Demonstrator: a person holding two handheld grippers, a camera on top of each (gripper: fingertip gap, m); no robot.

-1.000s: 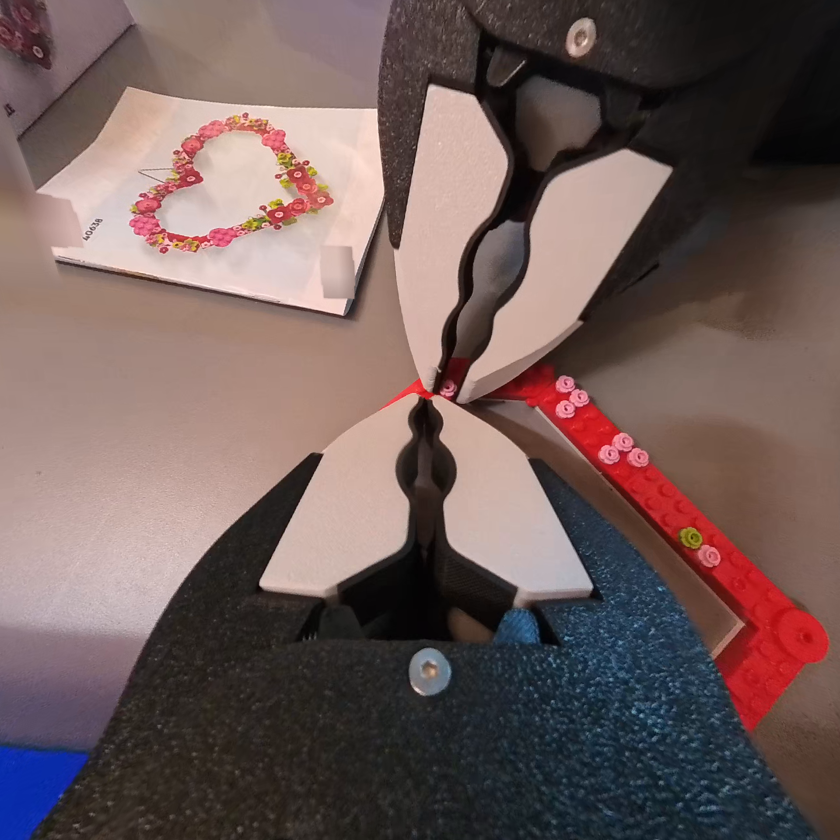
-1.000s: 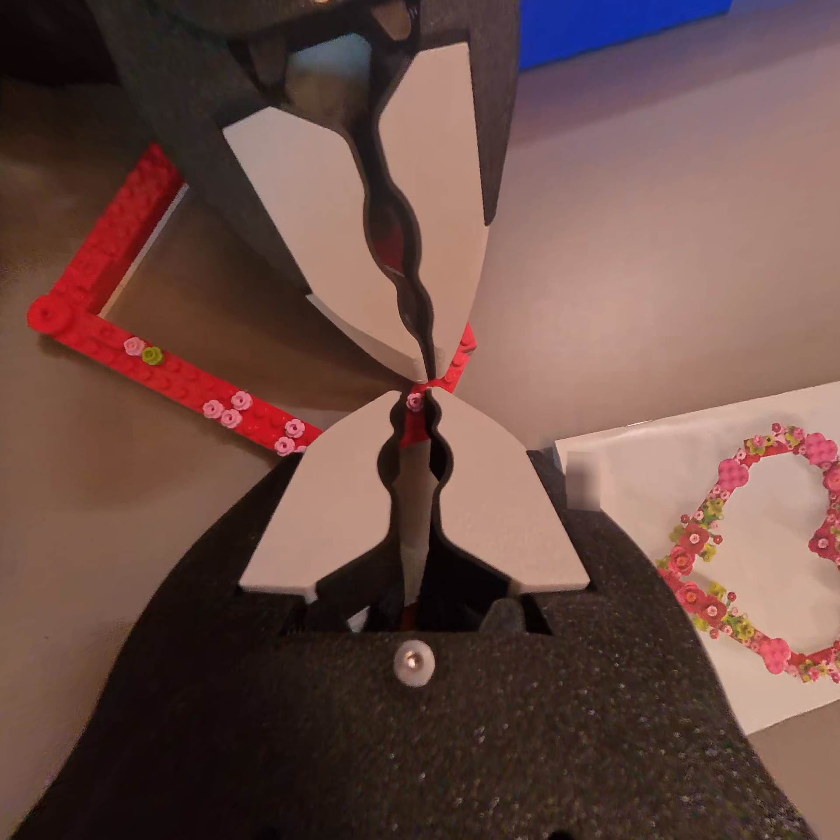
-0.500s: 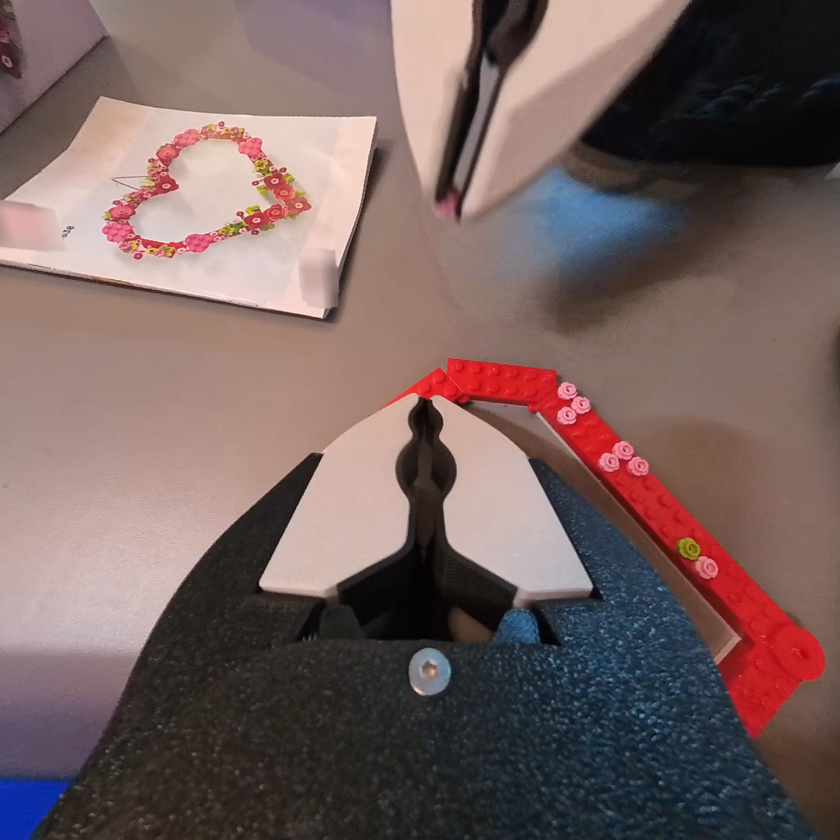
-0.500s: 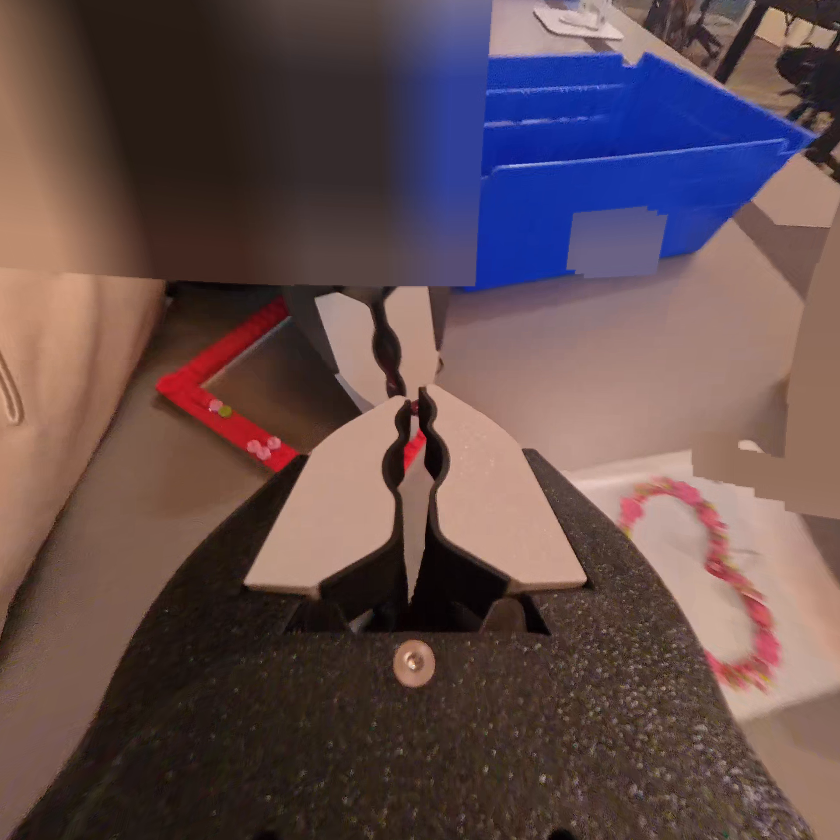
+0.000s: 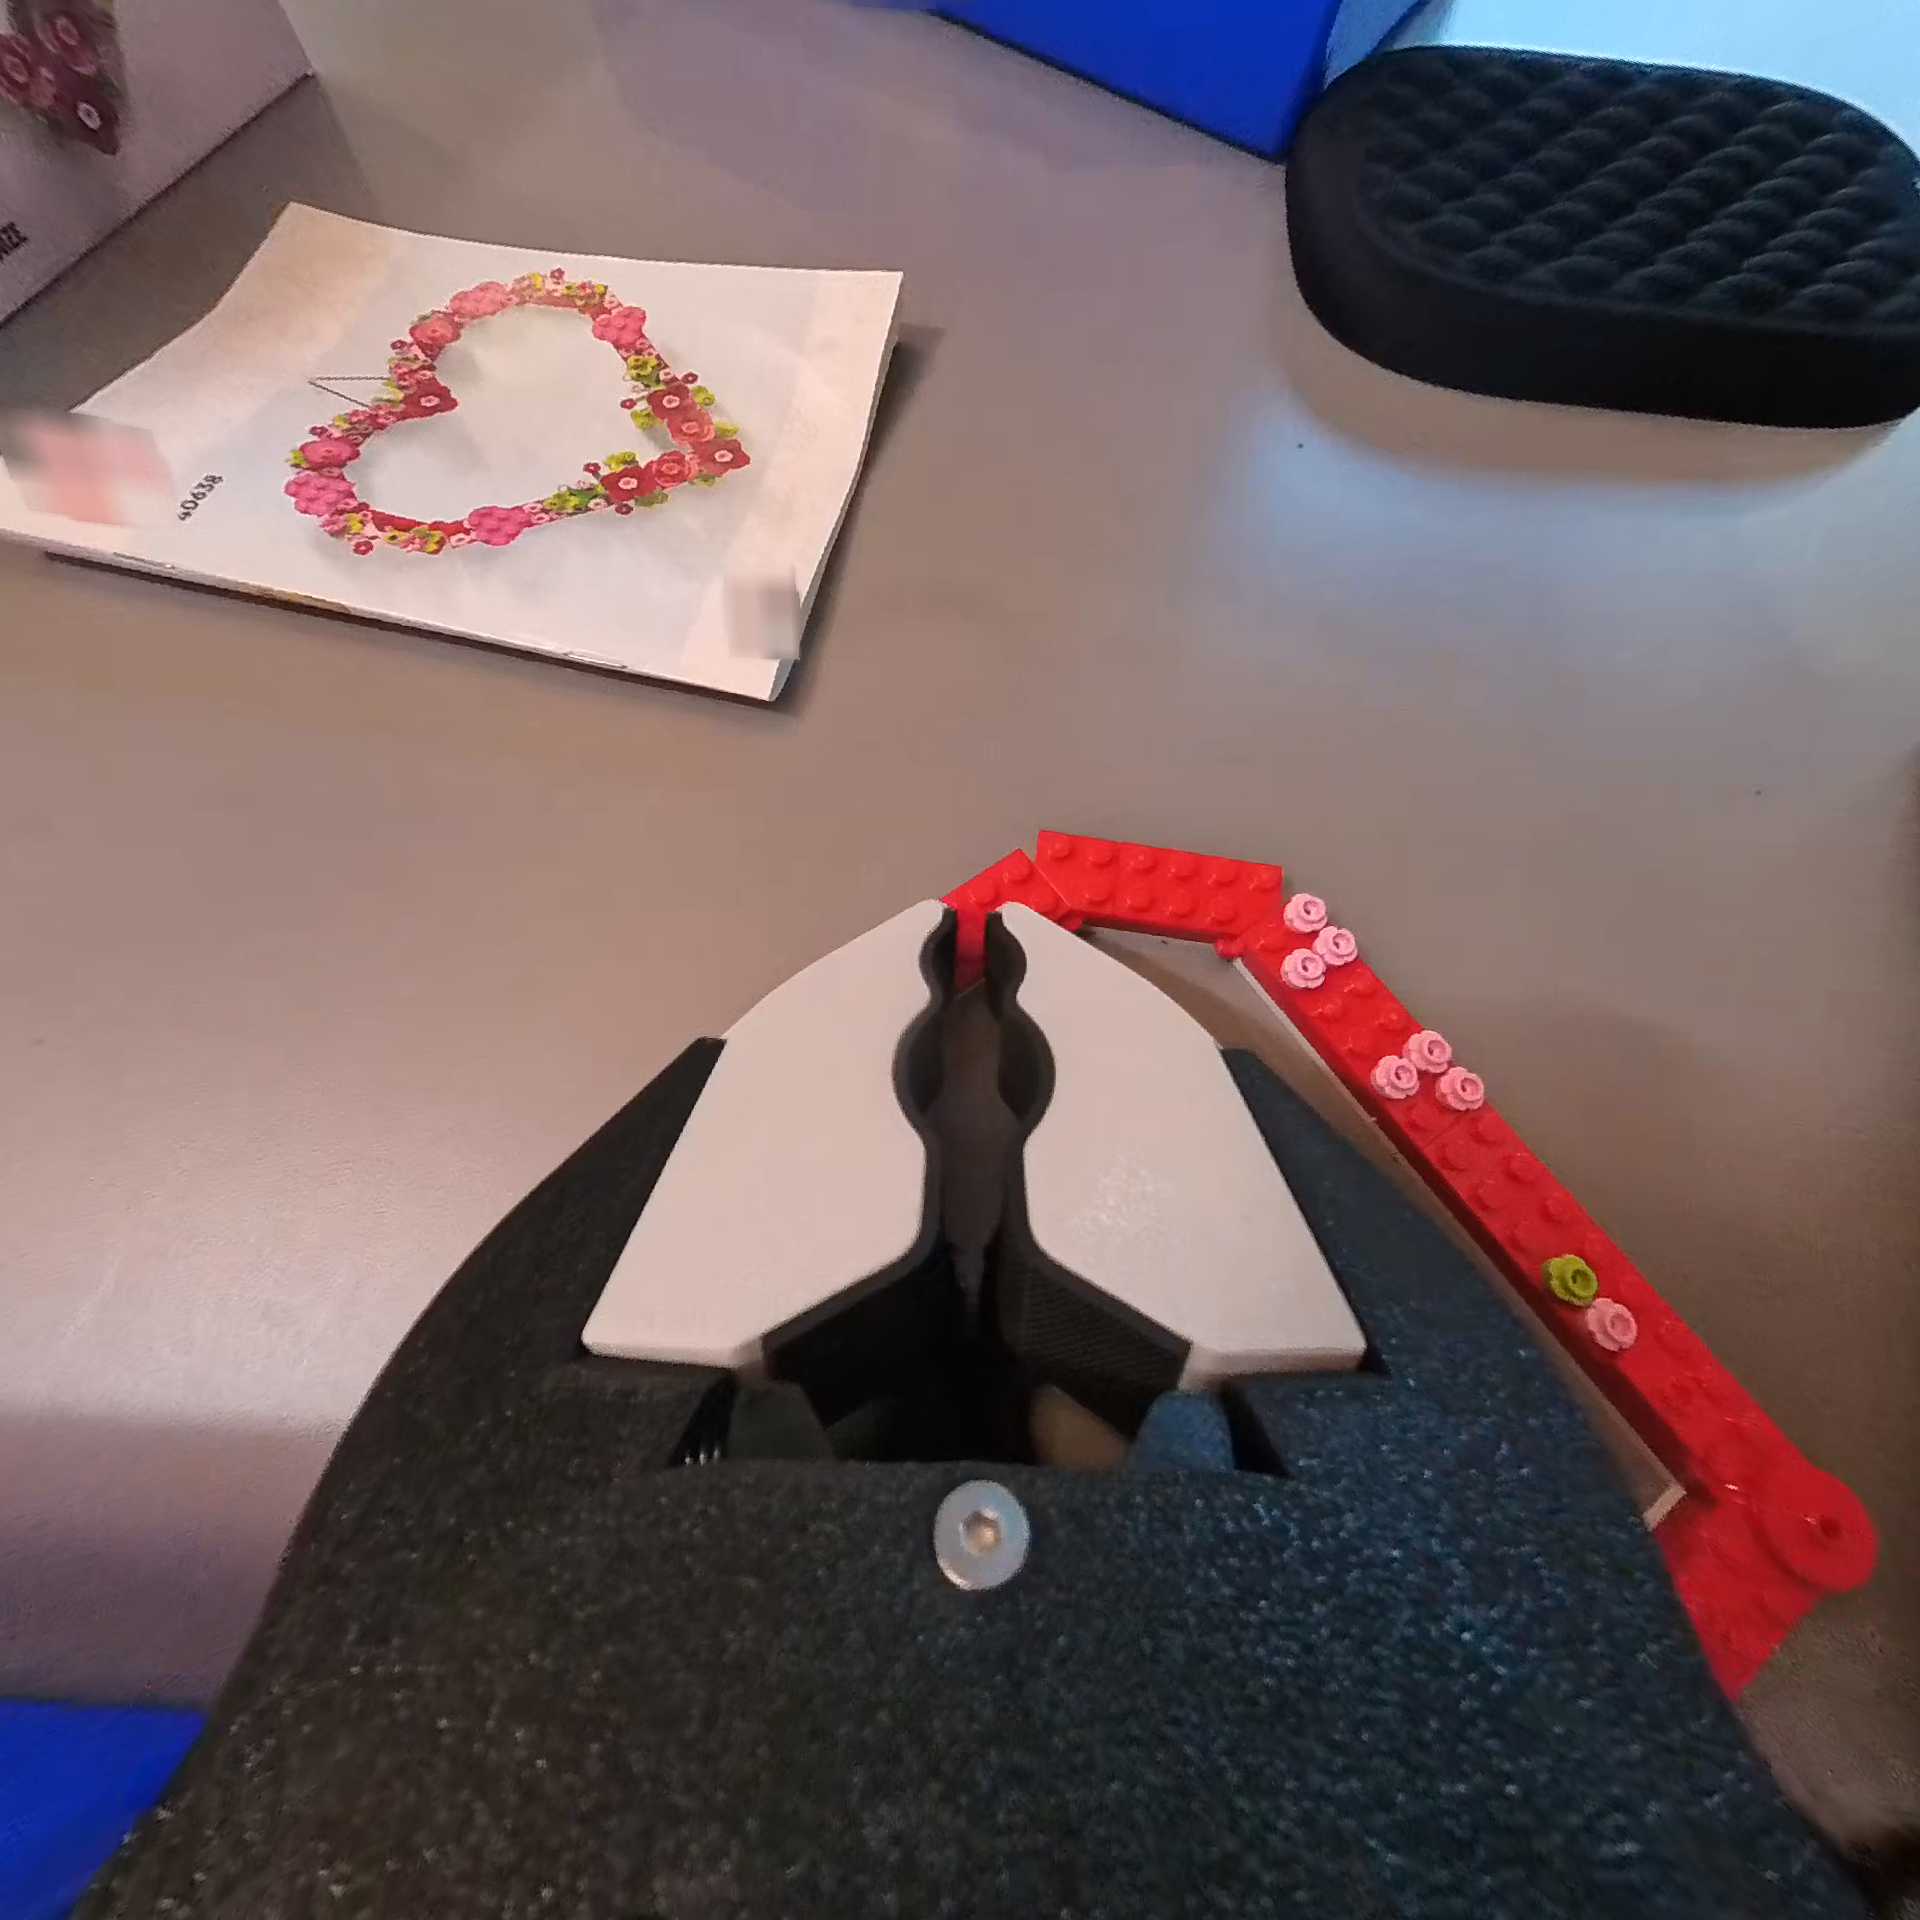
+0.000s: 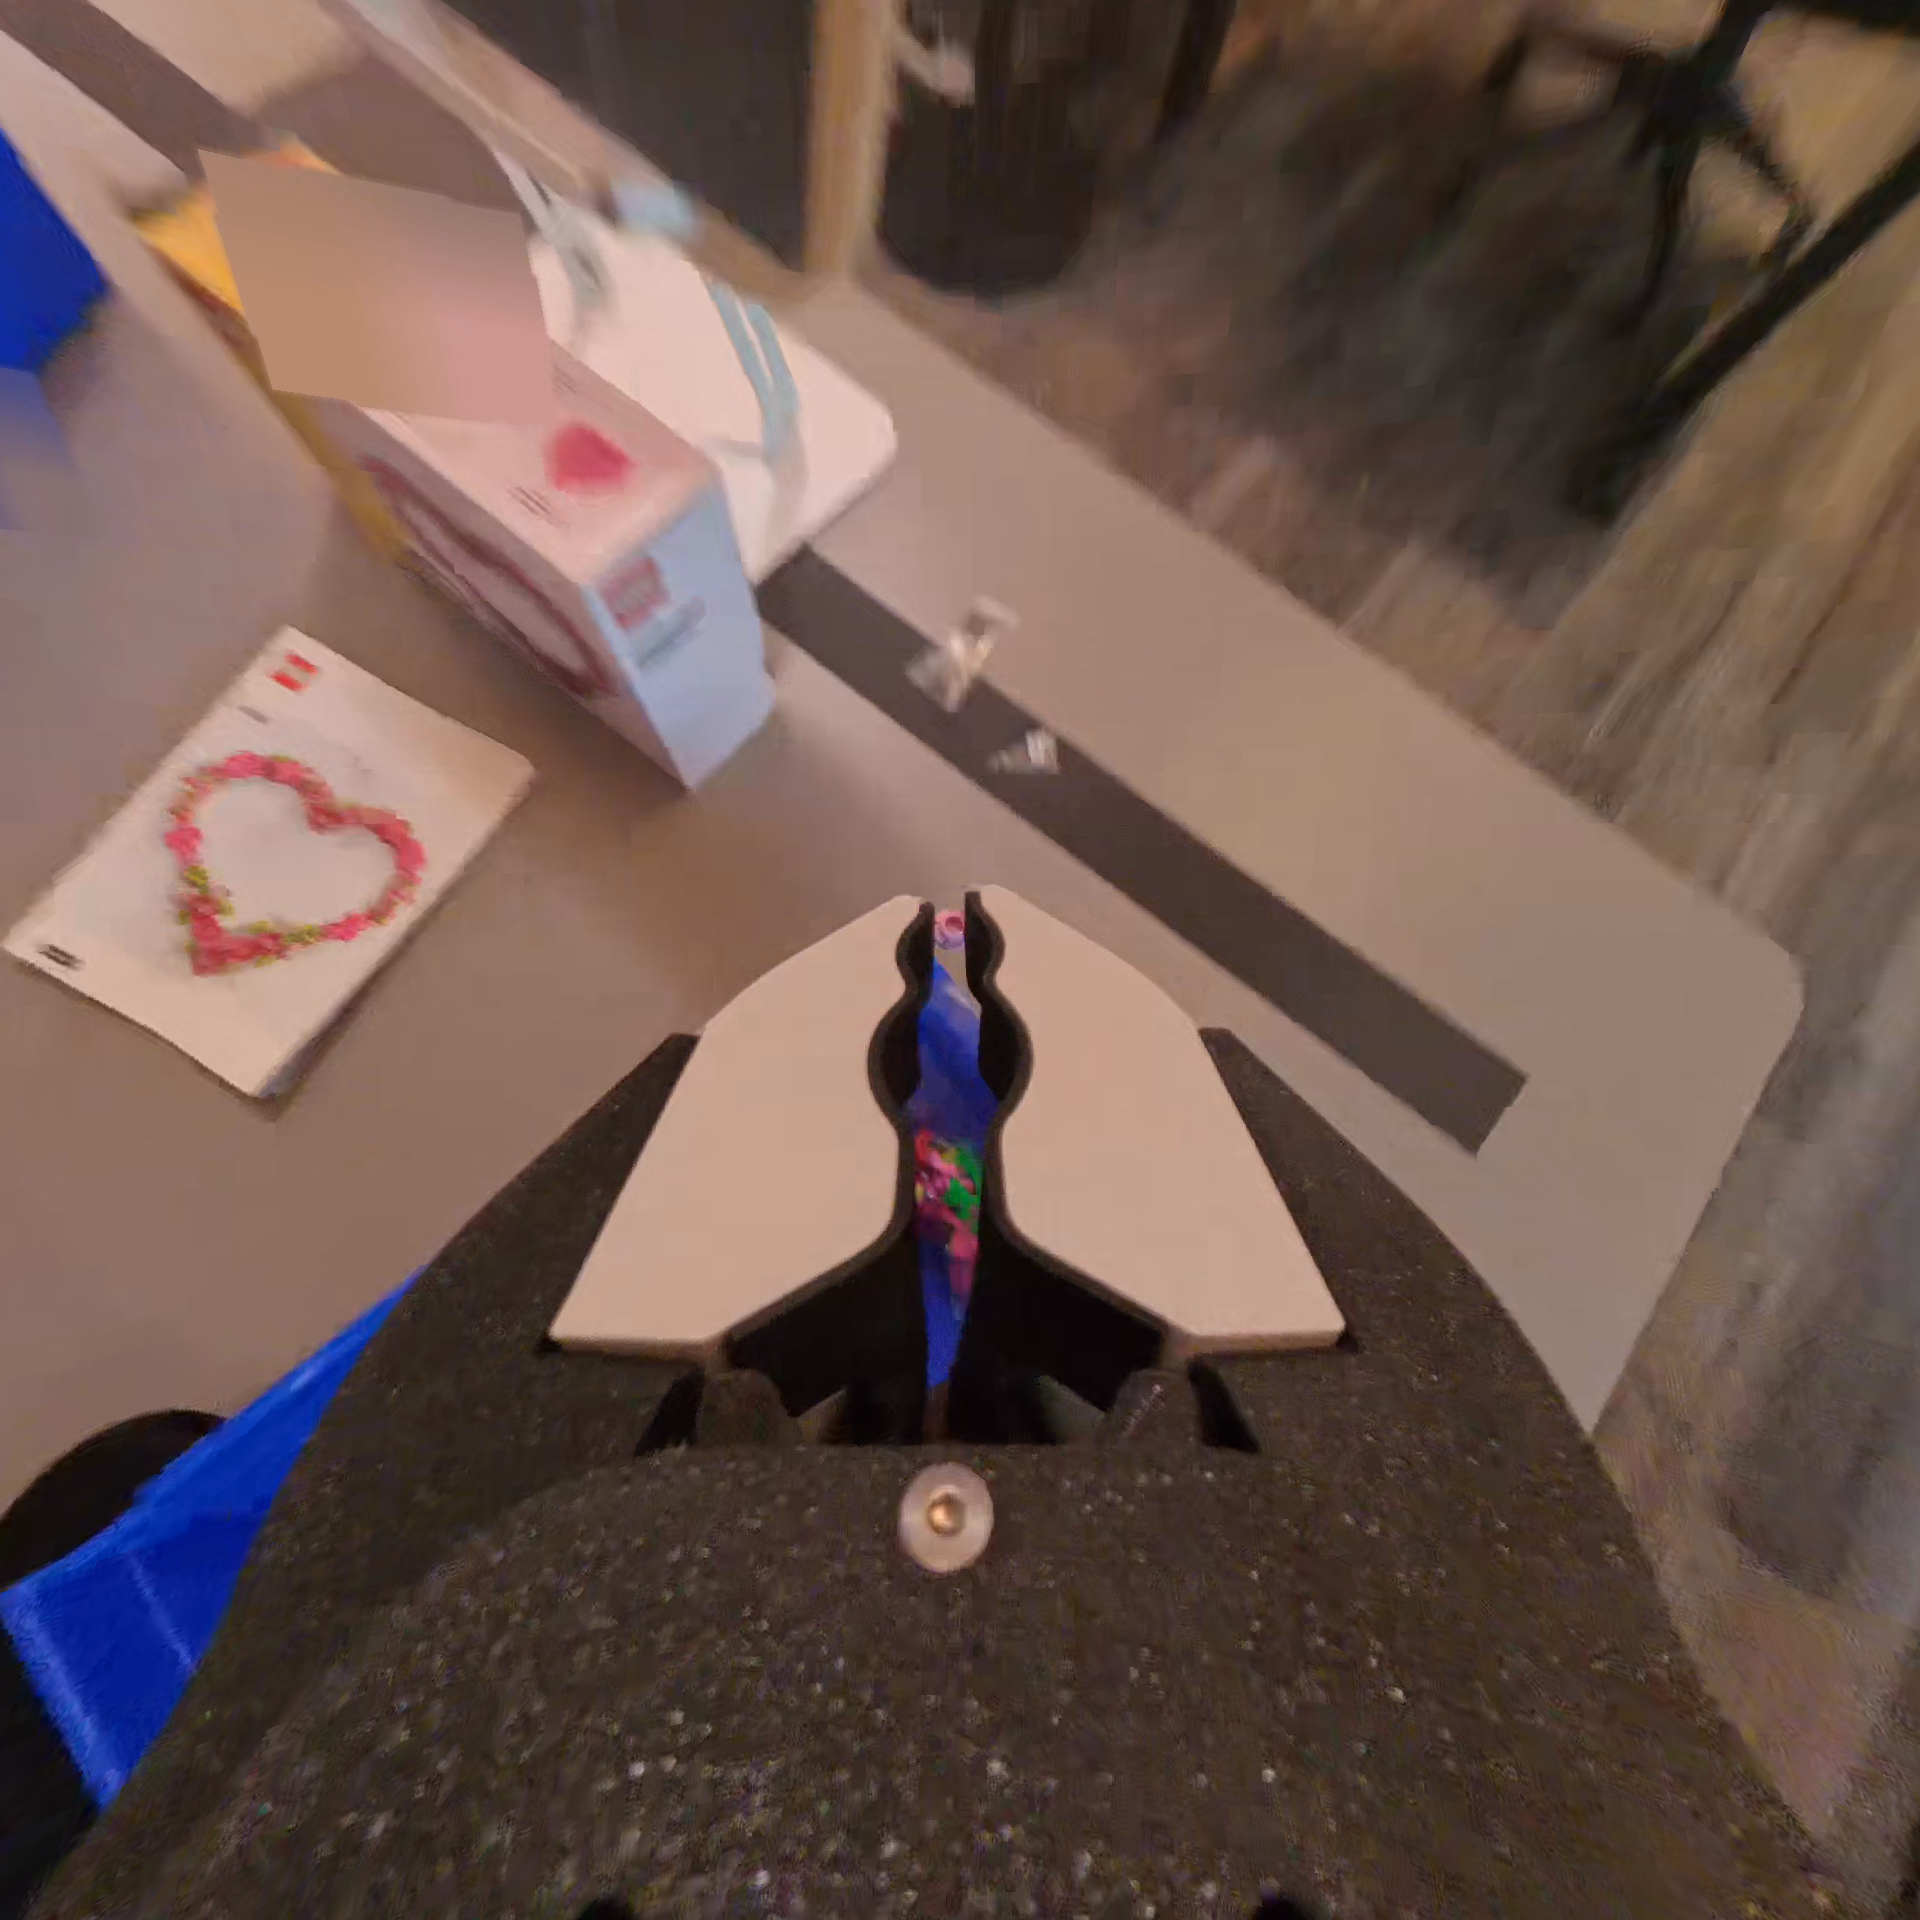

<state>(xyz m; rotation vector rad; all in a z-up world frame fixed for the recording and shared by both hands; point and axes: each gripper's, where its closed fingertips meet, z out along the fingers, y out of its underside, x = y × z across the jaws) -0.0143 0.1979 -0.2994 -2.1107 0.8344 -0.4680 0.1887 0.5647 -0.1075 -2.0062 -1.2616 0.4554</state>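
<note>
Left wrist view: the left gripper [image 5: 971,916] has its two grey fingers pinched nearly together on the edge of the red frame of toy brick plates [image 5: 1382,1049]. The frame lies flat on the grey table [image 5: 416,935]. From the fingertips it runs off toward 3 o'clock, then bends down toward 5 o'clock along the right side of the gripper. On that long side sit small pink flower studs [image 5: 1311,940] in little bunches, and lower down one small green flower stud [image 5: 1569,1278] just beside another pink one.

At 11 o'clock, well apart from the frame, lies a white paper booklet with a flower heart picture [image 5: 499,468]. At 1 o'clock lies a black bumpy oval pad [image 5: 1600,239].

In the right wrist view, the right gripper [image 6: 948,912] is up in the air over the table [image 6: 1195,810]. Its fingers are almost together, with only a thin gap, and a tiny pink flower piece [image 6: 949,928] is pinched right at the tips. Down through the gap shows a blue plastic bin [image 6: 156,1538] with mixed coloured bits in it, and the bin also shows at 8 o'clock. The booklet [image 6: 260,862] lies at 10 o'clock. Behind it, near 11 o'clock, stands a white cardboard box with a red heart on it [image 6: 582,540]. A dark strip [image 6: 1143,852] runs across the table from 12 to 3 o'clock. This picture is blurry.
</note>
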